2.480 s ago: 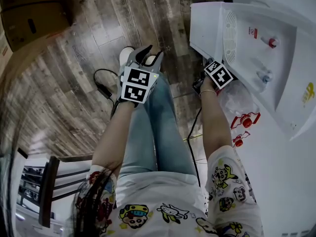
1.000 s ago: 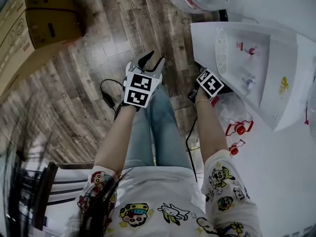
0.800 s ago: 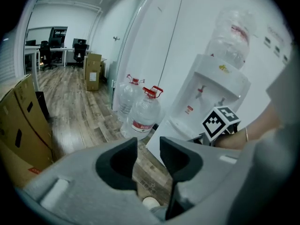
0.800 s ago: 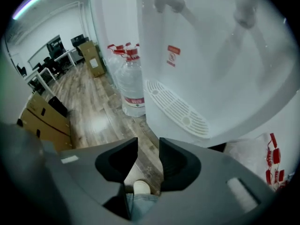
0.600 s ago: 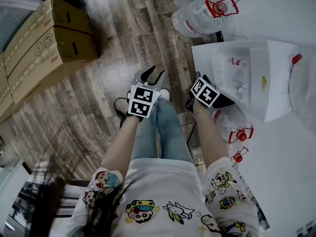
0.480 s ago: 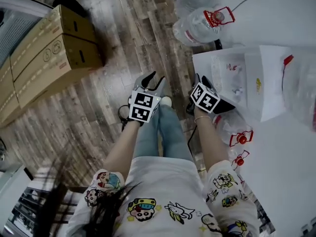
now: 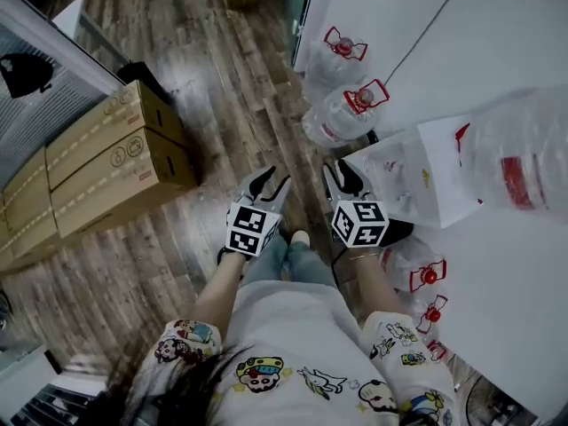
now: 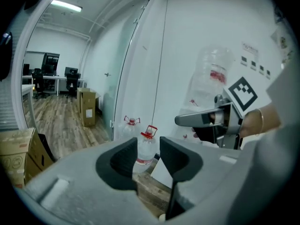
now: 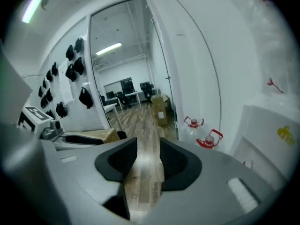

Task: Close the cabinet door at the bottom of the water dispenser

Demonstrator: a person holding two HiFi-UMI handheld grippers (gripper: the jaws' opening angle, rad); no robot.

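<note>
Water dispenser (image 7: 417,185) stands right of left gripper (image 7: 271,182) and right gripper (image 7: 338,174), jaws part-open, empty.

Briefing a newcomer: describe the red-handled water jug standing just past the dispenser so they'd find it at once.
Find the white water dispenser against the white wall. Past it, two clear jugs with red handles stand on the wood floor along that wall. Yours is the near jug, close by the dispenser's corner; the far jug sits farther along.
</note>
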